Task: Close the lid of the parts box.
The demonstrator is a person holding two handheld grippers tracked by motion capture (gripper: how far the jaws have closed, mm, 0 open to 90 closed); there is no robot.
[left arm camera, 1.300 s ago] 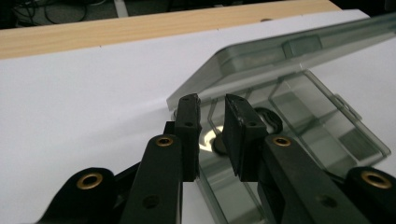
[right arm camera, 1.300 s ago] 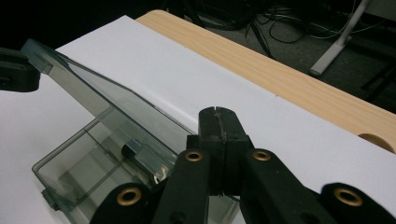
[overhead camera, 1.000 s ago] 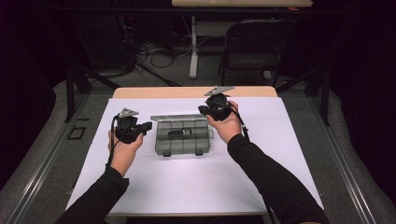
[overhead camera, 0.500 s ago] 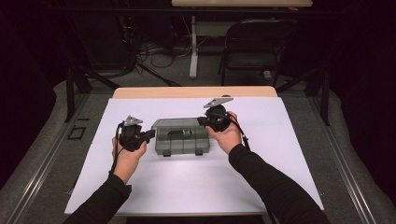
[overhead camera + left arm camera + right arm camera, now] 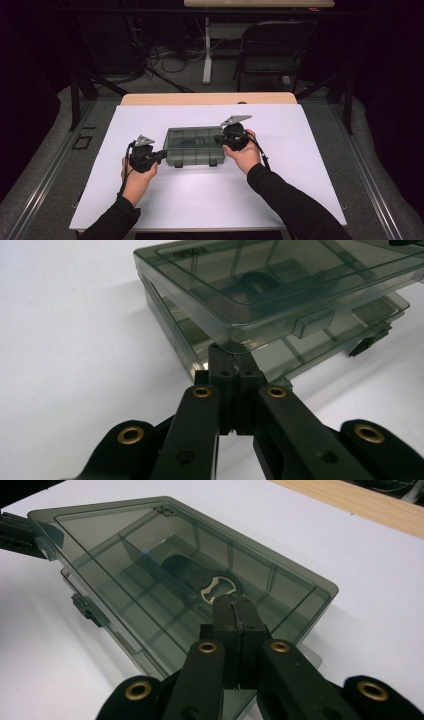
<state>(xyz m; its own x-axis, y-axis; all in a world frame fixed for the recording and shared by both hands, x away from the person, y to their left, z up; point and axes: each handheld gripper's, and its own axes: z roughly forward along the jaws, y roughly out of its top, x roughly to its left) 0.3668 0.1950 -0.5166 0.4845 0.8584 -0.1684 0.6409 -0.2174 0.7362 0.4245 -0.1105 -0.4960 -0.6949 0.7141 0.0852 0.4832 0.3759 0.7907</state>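
Seen from above, a shallow smoke-grey clear plastic compartment box (image 5: 195, 146) lies mid-way across the white worktop (image 5: 300, 175), flanked by the left tongs (image 5: 161, 154) and right tongs (image 5: 218, 139), both with jaws closed on nothing. The left gripper view reveals its lid (image 5: 280, 287) raised slightly ajar, tips touching its corner. The right gripper view shows a dark metal-ended object (image 5: 200, 580) inside.

Box (image 5: 194, 146) mid-table (image 5: 300, 165) (opener (image 5: 216, 587) inside); claws (image 5: 161, 154) (image 5: 218, 139) flank it.

The dark item (image 5: 192, 577) inside the smoky box (image 5: 194, 146) stays too blurred to identify.
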